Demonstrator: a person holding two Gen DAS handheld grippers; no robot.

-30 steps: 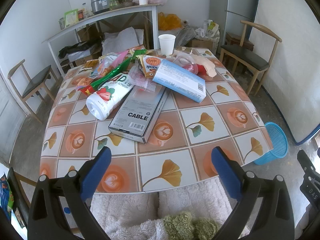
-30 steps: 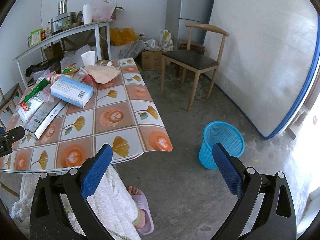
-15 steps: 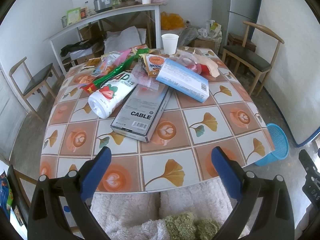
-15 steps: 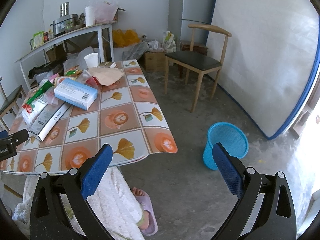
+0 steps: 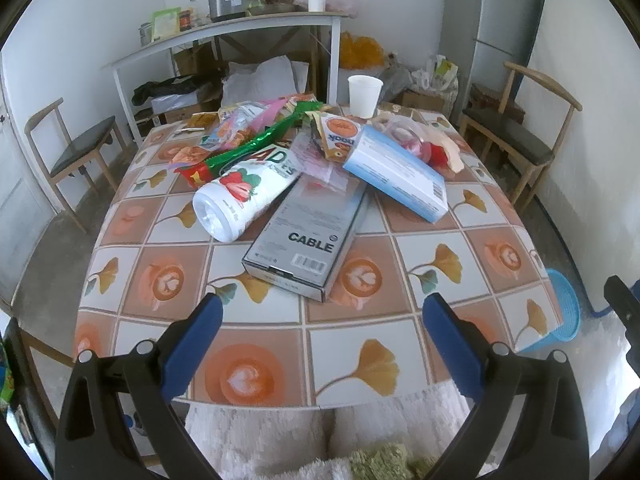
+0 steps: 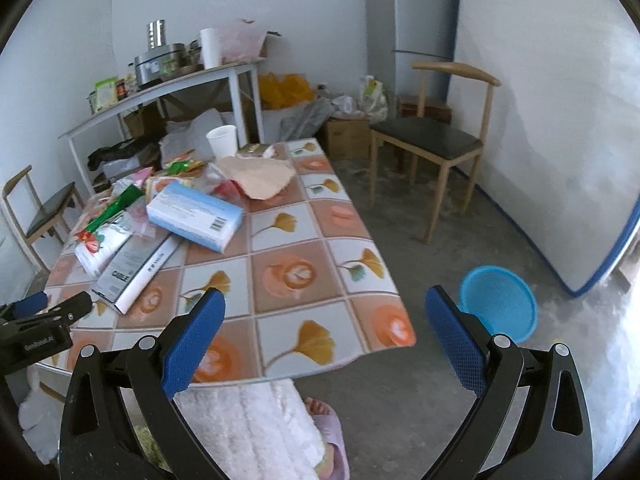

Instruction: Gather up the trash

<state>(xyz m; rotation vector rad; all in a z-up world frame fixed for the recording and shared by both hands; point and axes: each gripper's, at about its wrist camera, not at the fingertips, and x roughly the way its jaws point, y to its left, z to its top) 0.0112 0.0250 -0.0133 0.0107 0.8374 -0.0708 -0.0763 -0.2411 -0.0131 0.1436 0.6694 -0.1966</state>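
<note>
We have brought both grippers nearer the tiled table [image 5: 256, 344]. Only our right view shows the blue mesh basket [image 6: 498, 304] whole, on the floor. Left gripper [image 5: 322, 340] and right gripper [image 6: 325, 334] hover spread wide, empty; the grey "CABLE" box [image 5: 308, 232] lies ahead.

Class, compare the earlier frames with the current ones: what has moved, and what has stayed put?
Both the left gripper and right gripper have advanced slightly toward the table, open and empty throughout. The trash pile, including the cable box, and the blue basket have not moved.
</note>
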